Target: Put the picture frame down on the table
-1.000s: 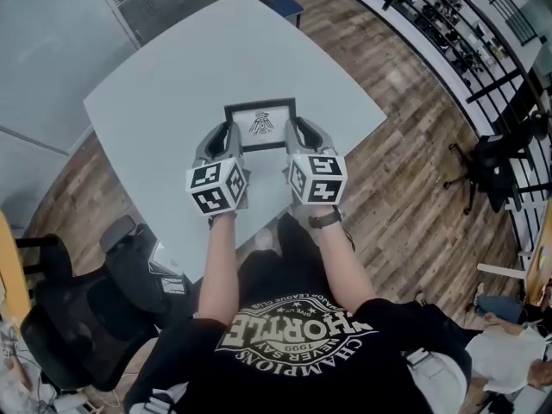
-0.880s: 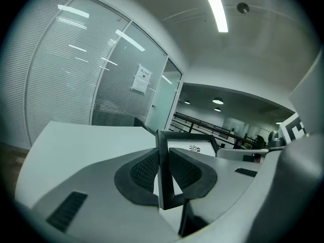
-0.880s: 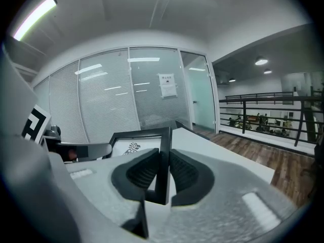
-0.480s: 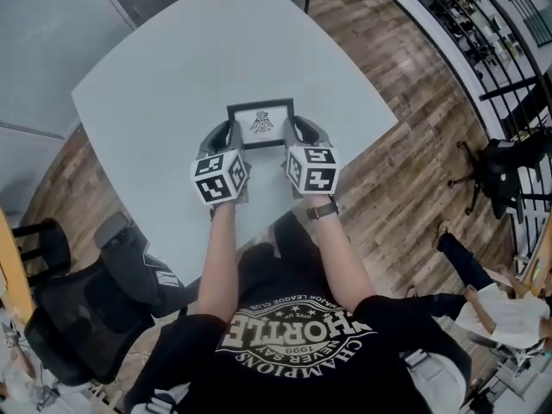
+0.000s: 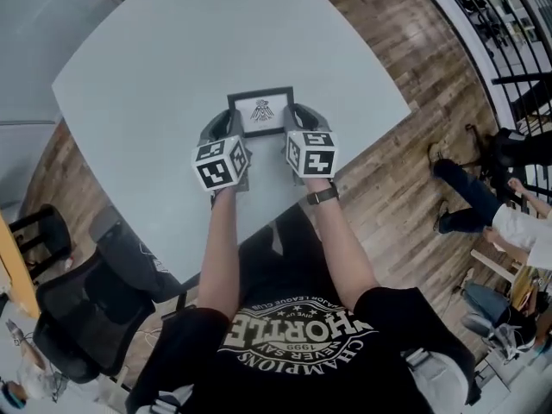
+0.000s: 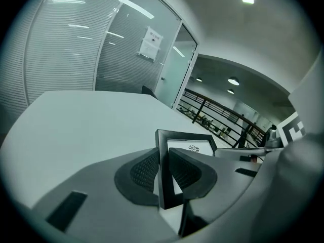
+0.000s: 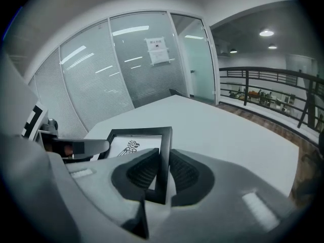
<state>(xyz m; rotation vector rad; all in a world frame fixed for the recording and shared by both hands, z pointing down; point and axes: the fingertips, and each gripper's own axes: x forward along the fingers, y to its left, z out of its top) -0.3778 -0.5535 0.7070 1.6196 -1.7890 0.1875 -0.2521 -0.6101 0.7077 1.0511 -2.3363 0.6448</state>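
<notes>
Person is holding a 2-jaw gripper in each hand over a pale grey table (image 5: pixel 164 67); both are clamping the same black picture frame (image 5: pixel 261 112) from opposite sides.

Left gripper (image 5: pixel 227 129) is pinching the frame's left edge; in the left gripper view the jaws are standing nearly together, ribbed pads (image 6: pixel 144 168) pressing both faces of the black edge of the frame (image 6: pixel 185 143), left gripper (image 6: pixel 163 173) with only the moulding between them.

Right gripper (image 5: pixel 297 124) is doing the same on the frame's right edge; in the right gripper view the pads (image 7: pixel 185 172) are squeezing the moulding of the frame (image 7: pixel 135 145), right gripper (image 7: pixel 163 172) narrowly parted by the frame thickness only.

Frame is lying face up, small bird-like print showing on white; it is sitting over the near part of the table, between the 2 marker cubes (image 5: pixel 218 164); cannot tell whether its underside is touching the tabletop.

Watch (image 5: pixel 322 197) is showing on the right wrist; black office chair (image 5: pixel 82 317) is standing at lower left on the wood floor (image 5: pixel 405 171); glass partition (image 6: pixel 76 49) is running behind the table.
</notes>
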